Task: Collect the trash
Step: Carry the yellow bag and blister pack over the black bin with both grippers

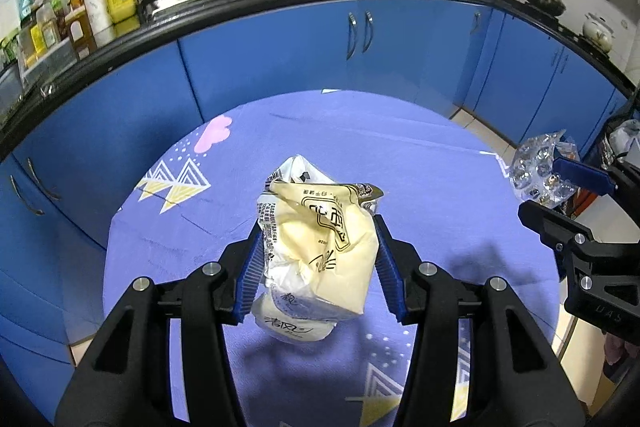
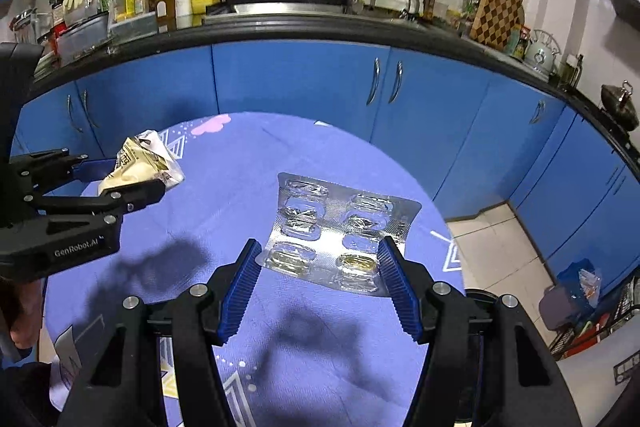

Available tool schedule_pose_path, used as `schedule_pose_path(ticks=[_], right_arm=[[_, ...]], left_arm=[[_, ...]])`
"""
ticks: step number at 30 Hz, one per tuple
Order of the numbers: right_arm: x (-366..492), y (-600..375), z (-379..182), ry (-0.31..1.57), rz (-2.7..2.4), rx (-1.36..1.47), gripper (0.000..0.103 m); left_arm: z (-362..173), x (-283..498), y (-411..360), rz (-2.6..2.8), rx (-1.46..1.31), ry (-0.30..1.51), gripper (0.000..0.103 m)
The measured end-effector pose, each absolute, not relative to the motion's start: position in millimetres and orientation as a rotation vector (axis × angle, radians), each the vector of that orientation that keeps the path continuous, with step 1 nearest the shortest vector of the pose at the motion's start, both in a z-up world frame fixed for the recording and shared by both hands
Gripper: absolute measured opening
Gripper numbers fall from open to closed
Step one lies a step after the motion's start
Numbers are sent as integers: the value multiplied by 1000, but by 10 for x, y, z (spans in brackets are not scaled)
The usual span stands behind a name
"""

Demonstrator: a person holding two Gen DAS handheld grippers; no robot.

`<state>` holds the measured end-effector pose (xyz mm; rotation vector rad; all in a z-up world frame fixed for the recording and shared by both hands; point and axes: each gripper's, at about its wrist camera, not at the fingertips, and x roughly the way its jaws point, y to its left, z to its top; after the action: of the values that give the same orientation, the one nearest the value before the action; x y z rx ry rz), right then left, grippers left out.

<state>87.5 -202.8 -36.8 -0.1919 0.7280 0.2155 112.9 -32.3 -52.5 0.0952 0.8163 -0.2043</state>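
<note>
We're holding trash in both grippers above the round table w/ the purple patterned cloth (image 1: 420,163). The left gripper (image 1: 318,239) is clamping a crumpled cream-and-white wrapper (image 1: 320,227); both blue ribbed pads (image 1: 252,271) are pressing its sides, and its lower end is sagging below the fingers, partly hidden behind them. Printed text on it is too creased to read. Whether it's empty or has sth inside, we can't tell.

The right gripper (image 2: 318,255) is pinching a silver blister pack (image 2: 340,231) by its near end, pads (image 2: 240,283) touching both edges, the sheet bowing up and away from us. Most pockets are looking crushed; two nearest ones are showing sth yellowish, but glare is making it hard to say more. In the left wrist view that same pack is showing at the right edge, half covered by the right gripper's blue finger.

Both items are hanging clear of the cloth, casting shadows on it. In the right wrist view, the left gripper w/ its wrapper is cut off at the frame's left edge, and part of a hand (image 2: 20,311) is peeking out under it. Beyond the table, blue cabinets (image 2: 296,83) are curving under a cluttered counter (image 2: 304,27); bottles there are too small and blurred to identify.
</note>
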Motion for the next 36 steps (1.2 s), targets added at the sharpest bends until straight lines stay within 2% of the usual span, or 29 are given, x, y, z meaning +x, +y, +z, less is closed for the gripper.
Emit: schedule_pose_path(ticks=[17,36], right_arm=[[426,-2330,5,636,153,-187,59],[100,-2750,161,582,60,-191,60]], left_arm=[[-160,715,-742,-241,147,731,53],[30,502,-1303,-318,214,688,53]])
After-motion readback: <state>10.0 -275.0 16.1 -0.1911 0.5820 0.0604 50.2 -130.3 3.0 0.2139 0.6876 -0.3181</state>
